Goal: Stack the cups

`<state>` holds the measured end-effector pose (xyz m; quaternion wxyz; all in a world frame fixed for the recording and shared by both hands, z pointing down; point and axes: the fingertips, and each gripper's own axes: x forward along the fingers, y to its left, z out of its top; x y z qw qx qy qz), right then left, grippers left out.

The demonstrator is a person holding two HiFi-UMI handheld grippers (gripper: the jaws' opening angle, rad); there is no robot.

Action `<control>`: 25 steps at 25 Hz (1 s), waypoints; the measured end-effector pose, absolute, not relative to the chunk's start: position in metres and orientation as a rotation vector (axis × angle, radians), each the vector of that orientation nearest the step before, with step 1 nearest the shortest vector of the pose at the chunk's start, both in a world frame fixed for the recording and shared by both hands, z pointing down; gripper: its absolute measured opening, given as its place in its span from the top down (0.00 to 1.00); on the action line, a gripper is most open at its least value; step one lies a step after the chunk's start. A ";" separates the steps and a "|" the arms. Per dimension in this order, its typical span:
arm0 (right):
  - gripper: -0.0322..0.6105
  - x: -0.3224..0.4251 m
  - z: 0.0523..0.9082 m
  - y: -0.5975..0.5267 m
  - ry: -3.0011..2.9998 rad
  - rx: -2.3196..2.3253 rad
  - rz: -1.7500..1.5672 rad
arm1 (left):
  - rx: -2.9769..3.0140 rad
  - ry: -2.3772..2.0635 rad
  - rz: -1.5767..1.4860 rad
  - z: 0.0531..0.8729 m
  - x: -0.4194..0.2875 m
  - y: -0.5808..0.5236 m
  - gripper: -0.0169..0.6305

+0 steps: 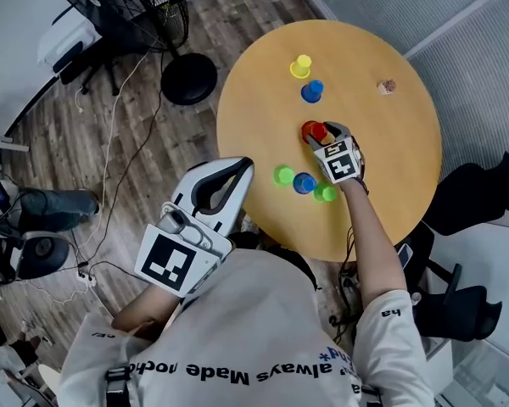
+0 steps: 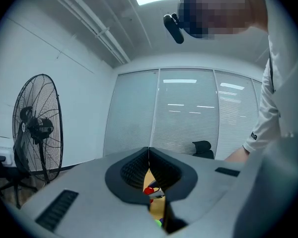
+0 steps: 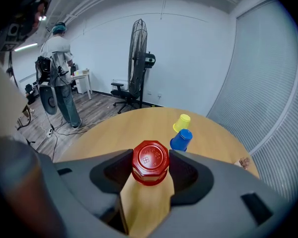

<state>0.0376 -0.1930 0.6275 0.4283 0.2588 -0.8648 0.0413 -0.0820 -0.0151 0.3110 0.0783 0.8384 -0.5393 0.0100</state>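
While our right gripper point(image 1: 321, 136) clamps upturned red cup point(image 3: 150, 161), left gripper point(image 2: 149, 155) waits, jaws together, empty; yellow cup point(image 1: 301, 66), blue cups point(image 1: 312, 91), green cups point(image 1: 284, 175) sit unstacked on table point(image 1: 254, 100). We judge stacking barely begun.

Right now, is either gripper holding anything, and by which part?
The right gripper holds an upside-down red cup by its sides near the base, one jaw on each side. The left gripper is shut with nothing in it.

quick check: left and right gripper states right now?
Left gripper: closed, nothing between its jaws.
Right gripper: closed on the upside-down red cup.
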 end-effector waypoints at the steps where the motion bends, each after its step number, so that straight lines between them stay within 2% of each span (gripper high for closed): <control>1: 0.58 0.037 0.625 -0.189 -2.163 0.638 0.095 | 2.517 -1.610 0.031 0.309 -0.081 -0.014 0.94; 25: 0.58 0.049 0.614 -0.094 -2.164 0.454 0.090 | 2.593 -1.542 -0.004 0.298 -0.052 0.000 0.94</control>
